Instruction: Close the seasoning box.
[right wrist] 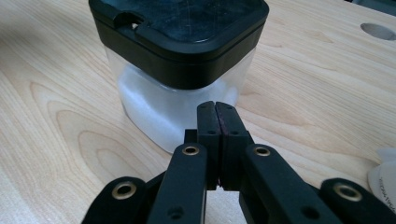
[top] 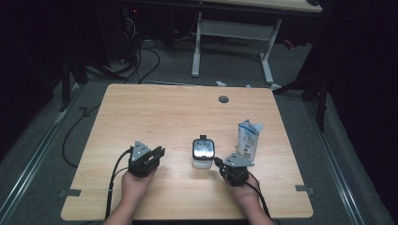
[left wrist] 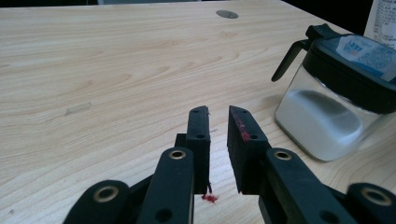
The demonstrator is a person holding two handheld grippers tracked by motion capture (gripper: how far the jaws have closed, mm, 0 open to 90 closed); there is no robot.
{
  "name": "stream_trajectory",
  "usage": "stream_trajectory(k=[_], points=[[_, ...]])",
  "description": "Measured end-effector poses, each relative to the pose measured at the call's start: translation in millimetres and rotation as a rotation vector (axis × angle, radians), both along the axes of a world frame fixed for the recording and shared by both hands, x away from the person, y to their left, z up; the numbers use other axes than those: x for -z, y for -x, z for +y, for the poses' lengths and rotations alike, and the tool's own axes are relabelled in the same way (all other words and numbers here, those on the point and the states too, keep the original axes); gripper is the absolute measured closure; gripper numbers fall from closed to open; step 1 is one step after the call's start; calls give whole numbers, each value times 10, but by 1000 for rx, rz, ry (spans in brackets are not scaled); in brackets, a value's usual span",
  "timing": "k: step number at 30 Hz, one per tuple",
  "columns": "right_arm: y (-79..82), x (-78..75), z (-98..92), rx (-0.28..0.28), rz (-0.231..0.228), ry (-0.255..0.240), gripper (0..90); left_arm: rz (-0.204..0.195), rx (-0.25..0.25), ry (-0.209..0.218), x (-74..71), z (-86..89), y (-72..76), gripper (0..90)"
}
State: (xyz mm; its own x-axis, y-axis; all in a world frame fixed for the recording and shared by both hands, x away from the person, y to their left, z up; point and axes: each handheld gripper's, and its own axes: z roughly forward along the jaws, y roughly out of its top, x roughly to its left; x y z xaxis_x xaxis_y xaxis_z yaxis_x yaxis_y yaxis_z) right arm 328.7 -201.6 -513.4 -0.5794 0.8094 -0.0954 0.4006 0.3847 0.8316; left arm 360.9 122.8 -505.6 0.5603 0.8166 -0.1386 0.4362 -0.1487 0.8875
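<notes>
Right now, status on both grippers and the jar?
Left gripper open, empty. Right gripper shut, empty, tips at the jar. Jar upright, lid on. Pouch beside it.

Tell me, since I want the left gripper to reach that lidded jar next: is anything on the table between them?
Nothing visible stands between them. The left gripper has bare wood ahead and to its right up to the jar. The right gripper sits at the jar's other side, and the white pouch stands beyond it.
</notes>
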Motion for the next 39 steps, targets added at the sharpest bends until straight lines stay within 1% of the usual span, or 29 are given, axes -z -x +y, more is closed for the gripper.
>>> stream_trajectory(k=[4, 6, 8, 9, 10, 12, 14, 16, 17, 18, 20, 22, 24, 26, 28, 30, 33, 37, 39], points=[[18, 11, 11, -8, 3, 9, 882, 1, 5, -1, 8, 29, 19, 773], [26, 15, 3, -8, 5, 10, 872, -4, 7, -9, 8, 54, 32, 757], [34, 16, -30, -3, 4, 12, 857, -2, 24, -23, 14, 99, 49, 745], [35, 17, -58, 1, 2, 12, 844, 2, 36, -35, 21, 125, 59, 733], [37, 16, -89, 9, 3, 9, 834, -2, 39, -56, 31, 156, 79, 718], [43, 16, -164, 24, 0, 10, 806, -8, 35, -92, 57, 235, 123, 682], [47, 18, -255, 43, 3, 10, 777, -9, 23, -116, 84, 346, 175, 642], [62, 24, -356, 58, 8, 4, 748, 9, 17, -110, 96, 475, 231, 585], [72, 27, -409, 61, 10, -4, 735, 16, 16, -116, 93, 535, 260, 559], [89, 28, -461, 63, 17, -12, 721, 14, 9, -130, 90, 588, 293, 544], [138, 35, -562, 79, 14, -18, 697, -7, -12, -177, 87, 699, 379, 508], [181, 33, -638, 97, 8, -11, 673, -16, -33, -201, 92, 784, 447, 476], [239, 24, -724, 120, 2, -7, 650, -18, -56, -194, 110, 869, 509, 465], [297, 23, -814, 144, -8, -6, 634, -13, -79, -188, 124, 922, 533, 460], [346, 34, -890, 167, -5, -11, 629, -10, -79, -191, 133, 931, 528, 457], [368, 42, -941, 186, -2, -13, 623, -11, -74, -206, 144, 916, 514, 451], [356, 35, -970, 198, -2, -30, 614, -14, -71, -209, 151, 891, 496, 444], [347, 57, -969, 193, -2, -19, 610, -18, -72, -203, 139, 884, 486, 442], [349, 65, -985, 195, 0, -20, 610, -16, -73, -193, 135, 882, 475, 442]])
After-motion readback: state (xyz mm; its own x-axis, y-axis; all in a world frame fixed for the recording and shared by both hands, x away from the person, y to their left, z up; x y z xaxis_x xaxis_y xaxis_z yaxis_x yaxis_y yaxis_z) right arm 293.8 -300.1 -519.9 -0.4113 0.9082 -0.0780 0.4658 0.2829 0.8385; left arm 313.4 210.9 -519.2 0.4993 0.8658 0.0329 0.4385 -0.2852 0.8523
